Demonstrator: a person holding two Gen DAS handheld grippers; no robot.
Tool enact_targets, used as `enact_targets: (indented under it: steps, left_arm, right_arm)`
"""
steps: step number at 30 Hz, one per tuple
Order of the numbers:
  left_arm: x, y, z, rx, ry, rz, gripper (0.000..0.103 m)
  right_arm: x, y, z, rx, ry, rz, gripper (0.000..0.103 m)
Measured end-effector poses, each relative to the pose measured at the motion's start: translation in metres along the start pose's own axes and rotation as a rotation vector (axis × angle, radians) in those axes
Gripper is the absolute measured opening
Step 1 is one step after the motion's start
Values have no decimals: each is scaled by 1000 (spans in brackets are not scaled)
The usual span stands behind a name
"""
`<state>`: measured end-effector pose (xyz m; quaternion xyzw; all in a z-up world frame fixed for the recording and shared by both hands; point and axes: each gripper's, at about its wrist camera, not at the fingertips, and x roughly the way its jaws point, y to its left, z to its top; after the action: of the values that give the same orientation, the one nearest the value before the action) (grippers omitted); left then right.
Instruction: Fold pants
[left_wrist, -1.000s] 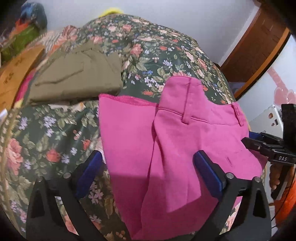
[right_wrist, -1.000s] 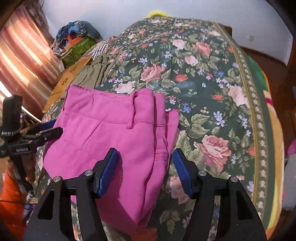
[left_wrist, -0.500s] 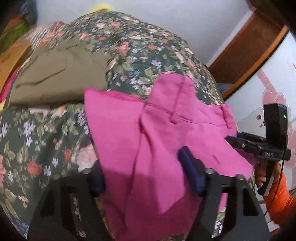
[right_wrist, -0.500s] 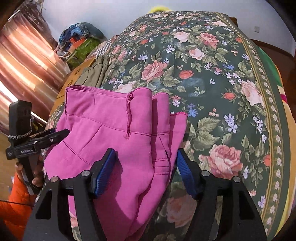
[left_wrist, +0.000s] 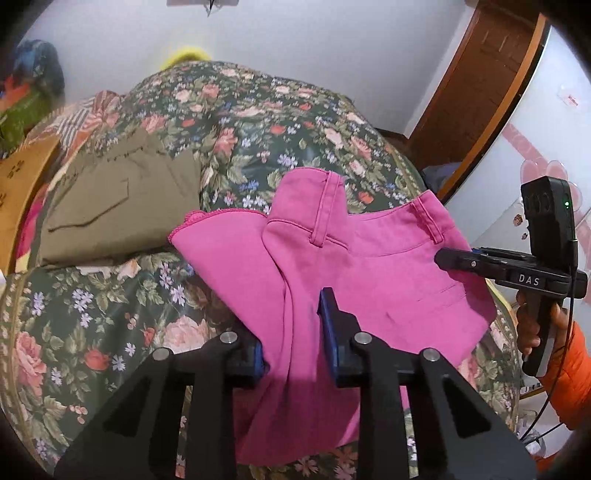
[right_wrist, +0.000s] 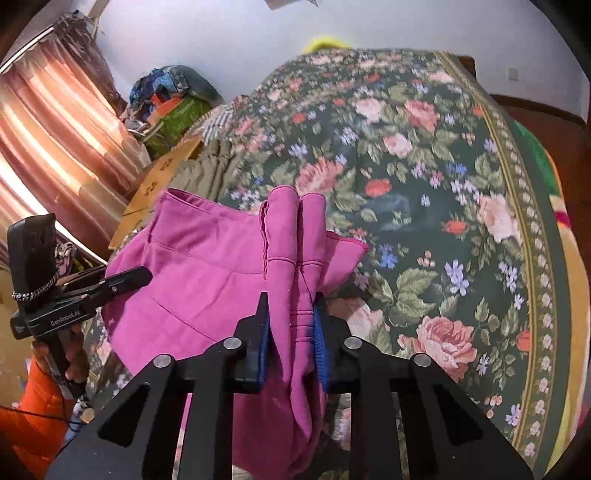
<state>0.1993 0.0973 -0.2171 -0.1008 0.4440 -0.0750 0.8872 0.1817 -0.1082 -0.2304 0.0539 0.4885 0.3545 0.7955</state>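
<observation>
So the bed (left_wrist: 258, 122) with the floral bedspread fills most of both views, and the pink pants (left_wrist: 369, 273) sit near the front edge, already doubled up into a short, thick bundle with the waistband and belt loops facing up toward 12 o'clock. Looks like the main folds are done, or close to it. A folded olive garment (left_wrist: 122, 206) is parked at about 10 o'clock in the left wrist view, apart from the pink one, so I'd guess that's a finished piece. The left claw (left_wrist: 295, 339) is closing with the near edge of the pants bunched between its blue pads, and the right claw (right_wrist: 291, 332) is closing too, pinching a thick gathered wad of layers. What's left, I'd say, is one last fold or carrying the bundle to the pile.
</observation>
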Motion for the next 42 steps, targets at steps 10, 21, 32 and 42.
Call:
enact_targets:
  steps: [10, 21, 32, 42]
  left_arm:
    - [-47, 1, 13, 15, -111, 31, 25]
    - [-103, 33, 36, 12, -243, 107, 25]
    - [-112, 93, 61, -32, -297, 190, 25]
    - [-85, 169, 83, -102, -272, 209, 26]
  right_arm:
    - [-26, 35, 16, -59, -82, 3, 17]
    - [-37, 94, 58, -187, -183, 30, 17]
    - [3, 139, 105, -272, -197, 63, 17]
    - [63, 162, 144, -302, -168, 78, 17]
